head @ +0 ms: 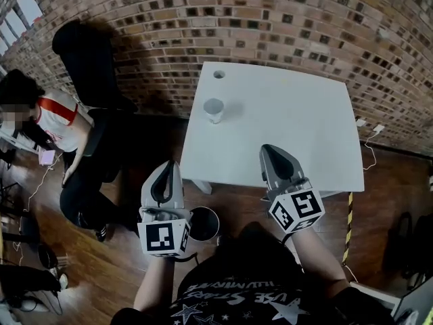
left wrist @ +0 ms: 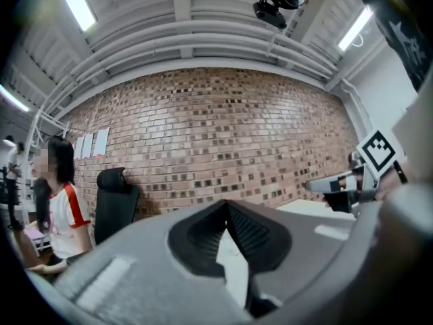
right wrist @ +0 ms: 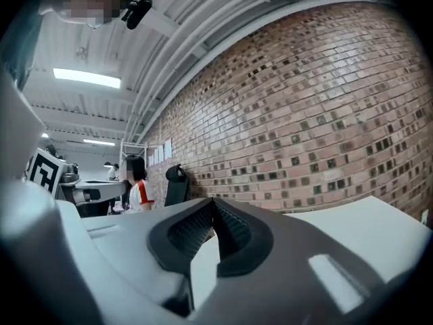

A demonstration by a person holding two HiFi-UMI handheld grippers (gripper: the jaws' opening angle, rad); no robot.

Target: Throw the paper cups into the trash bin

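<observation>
One paper cup (head: 214, 110) is seen standing upright on the white bench (head: 298, 120), towards its far left part and well apart from both grippers. A single small round mark (head: 218, 74) is visible near the bench's far edge; what it is cannot be told. One dark, round trash bin (head: 203, 223) is placed on the wooden floor (head: 115, 269) below the bench's near left corner, just beside the left gripper (head: 170, 164).

Two grippers are held up in front of the person. The left gripper (left wrist: 226, 204) is shown with its jaws brought together at the tips and nothing held between them. The right gripper (head: 269, 149) is raised over the near edge of the bench; its jaws (right wrist: 213, 200) are likewise closed tight and empty.

One black office chair (head: 88, 59) is set against the brick wall (head: 270, 19) to the left of the bench, and one seated person (head: 57, 120) in a white and red top is pictured beside it.
</observation>
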